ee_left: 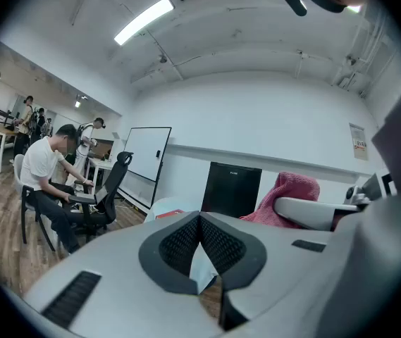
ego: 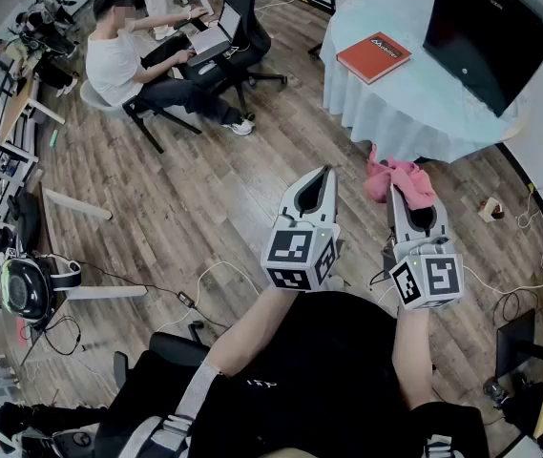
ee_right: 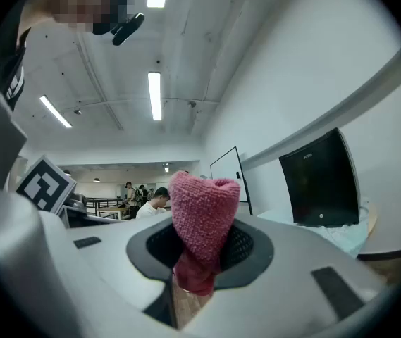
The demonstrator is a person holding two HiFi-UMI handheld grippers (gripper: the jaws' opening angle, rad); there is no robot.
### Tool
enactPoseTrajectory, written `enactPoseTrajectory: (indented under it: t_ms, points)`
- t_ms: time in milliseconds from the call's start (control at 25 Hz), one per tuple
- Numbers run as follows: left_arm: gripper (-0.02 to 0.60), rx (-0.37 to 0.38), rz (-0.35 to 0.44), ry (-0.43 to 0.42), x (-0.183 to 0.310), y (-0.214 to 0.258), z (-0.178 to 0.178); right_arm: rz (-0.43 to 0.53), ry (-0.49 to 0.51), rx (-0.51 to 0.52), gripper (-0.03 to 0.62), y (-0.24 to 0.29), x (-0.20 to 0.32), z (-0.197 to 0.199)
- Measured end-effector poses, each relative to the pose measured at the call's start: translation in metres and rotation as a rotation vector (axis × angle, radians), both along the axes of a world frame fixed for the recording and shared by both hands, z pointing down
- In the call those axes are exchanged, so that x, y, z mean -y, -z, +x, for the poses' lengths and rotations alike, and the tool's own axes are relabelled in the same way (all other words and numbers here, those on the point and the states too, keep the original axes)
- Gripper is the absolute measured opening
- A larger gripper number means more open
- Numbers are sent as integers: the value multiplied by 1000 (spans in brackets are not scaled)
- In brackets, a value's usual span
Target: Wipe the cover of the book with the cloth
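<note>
Well, your right gripper (ego: 409, 198) pinches the soft, floppy pink terry cloth (ego: 397, 179), your left gripper (ego: 325, 172) is pressed together empty, and the stiff, likely slidy red-orange book (ego: 373, 56) lies well ahead on the pale-draped round table (ego: 414, 113), so pin its edge.

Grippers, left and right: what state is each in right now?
Left gripper: closed, nothing in it.
Right gripper: closed on the pink cloth.
</note>
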State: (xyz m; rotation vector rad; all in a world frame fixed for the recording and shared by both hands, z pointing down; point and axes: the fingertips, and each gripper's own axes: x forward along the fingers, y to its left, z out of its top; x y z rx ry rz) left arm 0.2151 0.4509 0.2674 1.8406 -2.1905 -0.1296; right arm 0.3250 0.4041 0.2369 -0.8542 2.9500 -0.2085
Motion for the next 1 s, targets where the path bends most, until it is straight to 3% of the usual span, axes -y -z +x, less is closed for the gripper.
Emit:
enactPoseTrajectory:
  t_ms: [1000]
  points:
    - [13, -2, -20, -21, 5, -8, -2, -57, -5, 9, 103, -14, 9, -9]
